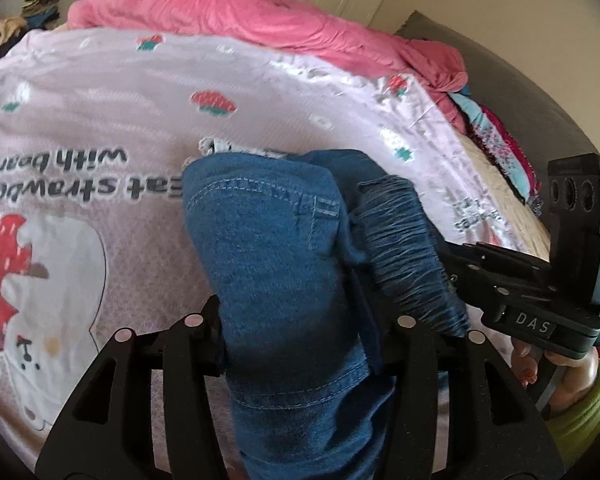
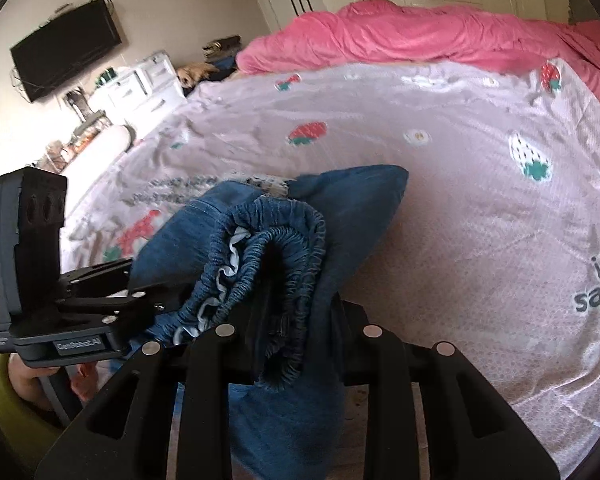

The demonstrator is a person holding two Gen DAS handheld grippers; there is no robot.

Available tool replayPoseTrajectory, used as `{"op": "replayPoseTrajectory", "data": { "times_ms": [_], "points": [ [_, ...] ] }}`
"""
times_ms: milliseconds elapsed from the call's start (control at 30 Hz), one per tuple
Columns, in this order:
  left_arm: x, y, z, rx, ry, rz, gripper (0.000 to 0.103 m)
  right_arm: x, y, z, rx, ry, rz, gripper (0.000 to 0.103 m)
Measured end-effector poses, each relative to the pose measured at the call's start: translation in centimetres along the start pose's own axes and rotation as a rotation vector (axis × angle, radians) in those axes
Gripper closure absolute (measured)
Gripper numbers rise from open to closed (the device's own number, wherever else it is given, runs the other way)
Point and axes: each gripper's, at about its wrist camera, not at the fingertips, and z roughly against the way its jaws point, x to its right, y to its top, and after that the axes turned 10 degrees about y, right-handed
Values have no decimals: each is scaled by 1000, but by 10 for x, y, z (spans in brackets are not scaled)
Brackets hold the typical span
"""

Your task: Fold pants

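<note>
The pants are blue denim jeans with an elastic ruched waistband. They are bunched and held above the pink strawberry-print bed sheet. My left gripper is shut on the denim, which drapes over and between its fingers. My right gripper is shut on the gathered waistband of the jeans. The two grippers are close side by side; the right one shows in the left wrist view, the left one in the right wrist view.
A pink duvet is heaped along the far side of the bed; it also shows in the right wrist view. Folded coloured clothes lie at the bed's right edge. A wall TV and white drawers stand beyond the bed.
</note>
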Motion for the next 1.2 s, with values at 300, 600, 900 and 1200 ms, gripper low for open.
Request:
{"op": "replayPoseTrajectory", "data": {
  "times_ms": [300,600,900,1200],
  "points": [
    [-9,-9,-13,-43,3,31,43,19,-14,-14,-67,-98,-65,52],
    [-7,-13,-14,-34,12,10,36,22,-17,-17,-59,-161,-60,36],
    [-7,-14,-1,-23,6,17,27,21,-18,-1,-2,-188,-64,25],
    [-2,-13,34,49,10,10,16,6,-18,32,115,-203,-45,10]
  ]
}}
